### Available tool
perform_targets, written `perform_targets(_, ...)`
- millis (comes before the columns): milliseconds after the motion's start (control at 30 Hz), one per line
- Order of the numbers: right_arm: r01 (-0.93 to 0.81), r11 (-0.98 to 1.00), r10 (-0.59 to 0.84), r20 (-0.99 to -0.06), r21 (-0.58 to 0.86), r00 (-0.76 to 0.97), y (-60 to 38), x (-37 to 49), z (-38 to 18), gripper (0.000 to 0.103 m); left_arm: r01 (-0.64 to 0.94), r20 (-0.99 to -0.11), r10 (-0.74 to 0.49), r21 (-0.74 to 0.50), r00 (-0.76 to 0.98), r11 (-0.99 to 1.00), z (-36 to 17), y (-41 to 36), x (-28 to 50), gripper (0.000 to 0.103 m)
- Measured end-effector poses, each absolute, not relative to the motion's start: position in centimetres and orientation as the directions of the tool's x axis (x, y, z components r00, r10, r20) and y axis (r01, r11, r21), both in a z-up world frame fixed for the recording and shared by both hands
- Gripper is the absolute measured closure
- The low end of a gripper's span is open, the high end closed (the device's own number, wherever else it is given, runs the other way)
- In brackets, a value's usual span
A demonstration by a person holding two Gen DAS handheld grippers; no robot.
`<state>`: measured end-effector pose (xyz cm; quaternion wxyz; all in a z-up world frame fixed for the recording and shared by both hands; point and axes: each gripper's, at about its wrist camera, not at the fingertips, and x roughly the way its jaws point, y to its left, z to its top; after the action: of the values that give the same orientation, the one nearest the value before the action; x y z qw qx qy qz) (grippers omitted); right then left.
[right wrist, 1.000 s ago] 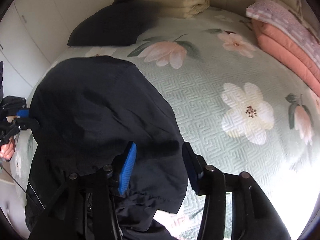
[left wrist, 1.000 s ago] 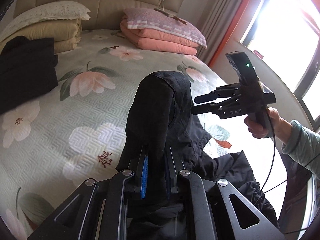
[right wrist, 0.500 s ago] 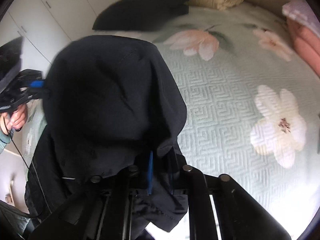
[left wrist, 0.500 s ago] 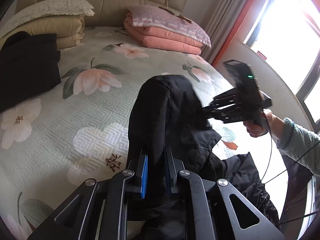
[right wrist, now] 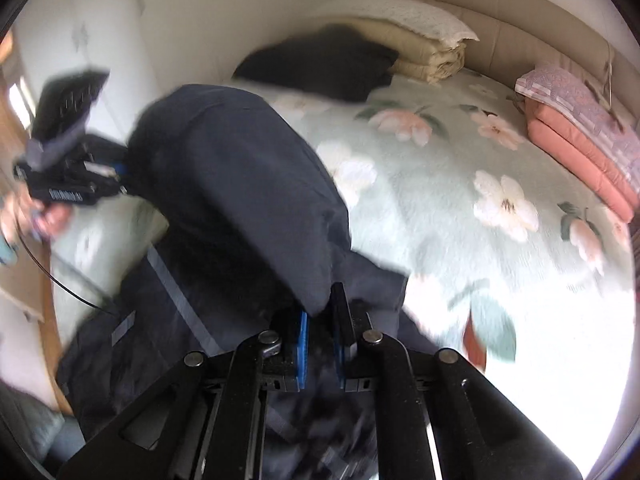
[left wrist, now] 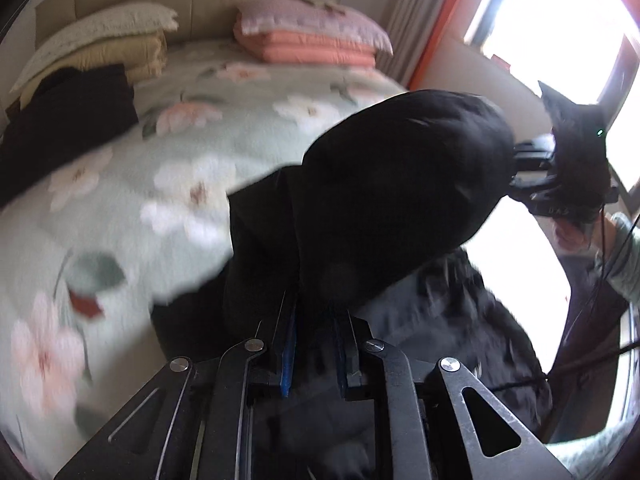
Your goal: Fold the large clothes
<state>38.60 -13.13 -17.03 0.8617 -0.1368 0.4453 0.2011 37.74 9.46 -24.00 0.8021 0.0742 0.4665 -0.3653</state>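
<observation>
dark jacket (left wrist: 400, 184): soft, limp, slick shell, draping above the bed (left wrist: 160, 168) | left hand-held gripper (left wrist: 314, 344) easing open yet pinching its hem | right hand-held gripper (right wrist: 320, 336) clamping the hem alongside

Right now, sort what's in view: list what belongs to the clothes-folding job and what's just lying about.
Job:
- dark jacket, lifted over the bed
- left gripper, jaws opening, jacket fabric between them
- right gripper, shut on jacket

Lying about:
- pink folded quilts
- beige folded bedding
- black folded garment
- floral bedspread
</observation>
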Motion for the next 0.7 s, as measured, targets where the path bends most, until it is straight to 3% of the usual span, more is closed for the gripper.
perform_targets(133, -0.467, 0.881, 0.136, -0.908, -0.072, 0.397, -11.4, 33.0, -22.8, 0.084, 0.595, -0.877, -0.434, -0.239, 0.208, 0.767, -27.3, 11.3, 32.3, 0.085)
perform_targets(300, -0.415, 0.908, 0.068, -0.961, -0.052, 0.269, -12.4, 30.7, -27.1, 0.083, 0.467, -0.899, -0.39, -0.264, 0.197, 0.844, -29.2, 15.1, 31.5, 0.085)
perform_targets(433, -0.347, 0.937, 0.095, -0.94, -0.026, 0.327, -13.8, 30.0, -22.3, 0.079, 0.448, -0.854, -0.428, -0.271, 0.296, 0.852, -24.9, 15.3, 33.4, 0.083)
perform_targets(500, -0.328, 0.944, 0.129, -0.913, -0.006, 0.388, -14.3, 30.6, -18.9, 0.054, 0.46, -0.83, -0.43, -0.245, 0.356, 0.853, -21.7, 13.8, 34.7, 0.08)
perform_targets(567, -0.328, 0.944, 0.181, -0.867, 0.021, 0.465, -13.8, 32.0, -15.4, 0.039, 0.489, -0.803, -0.466, -0.257, 0.372, 0.834, -19.6, 11.9, 35.8, 0.068)
perform_targets(600, -0.327, 0.944, 0.205, -0.842, 0.036, 0.499, -13.4, 32.5, -14.1, 0.038, 0.502, -0.792, -0.481, -0.262, 0.375, 0.824, -18.9, 10.7, 36.4, 0.055)
perform_targets(633, -0.315, 0.948, 0.215, -0.825, 0.048, 0.522, -12.9, 33.7, -13.1, 0.038, 0.513, -0.784, -0.492, -0.265, 0.378, 0.817, -18.6, 9.9, 36.7, 0.05)
perform_targets(700, -0.289, 0.953, 0.24, -0.802, 0.088, 0.547, -11.8, 35.7, -12.5, 0.038, 0.528, -0.778, -0.509, -0.275, 0.369, 0.803, -19.1, 8.0, 37.6, 0.05)
